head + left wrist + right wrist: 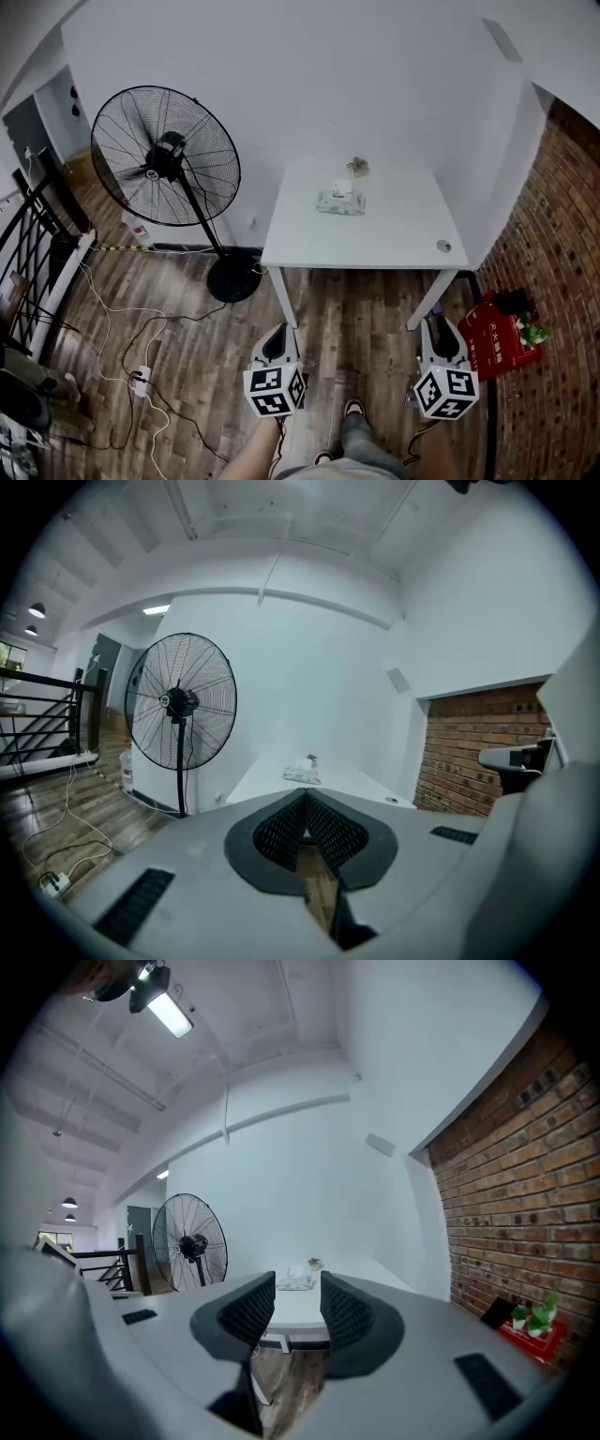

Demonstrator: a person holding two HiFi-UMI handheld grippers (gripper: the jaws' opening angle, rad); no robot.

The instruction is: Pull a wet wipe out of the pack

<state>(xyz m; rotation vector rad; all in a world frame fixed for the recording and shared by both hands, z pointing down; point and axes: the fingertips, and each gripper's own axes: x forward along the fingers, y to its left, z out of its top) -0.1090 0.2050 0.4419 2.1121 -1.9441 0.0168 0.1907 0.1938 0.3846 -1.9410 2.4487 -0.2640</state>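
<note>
Wood flooring (187,375) is bounded by white walls and, at the right, a brick wall (562,281). A white table (375,246) is set against the far wall. The pack (340,202) is laid flat near the table's back edge, with a white wipe raised from its top; a small plant (357,167) is placed just behind it. A large black fan (166,157) is stood left of the table, and a red bag (497,337) is seen on the floor at the table's right.

Both grippers are held low in front of the person, well apart from the table. The left gripper (278,335) is clenched: its jaws are pressed together at the tips, and nothing is held between them. The right gripper (439,330) is released, its jaws parted and empty. Through that gap, in the right gripper view, the distant pack (295,1282) is framed.

A power strip (141,378) with loose cables is seen on the floor at the left.
</note>
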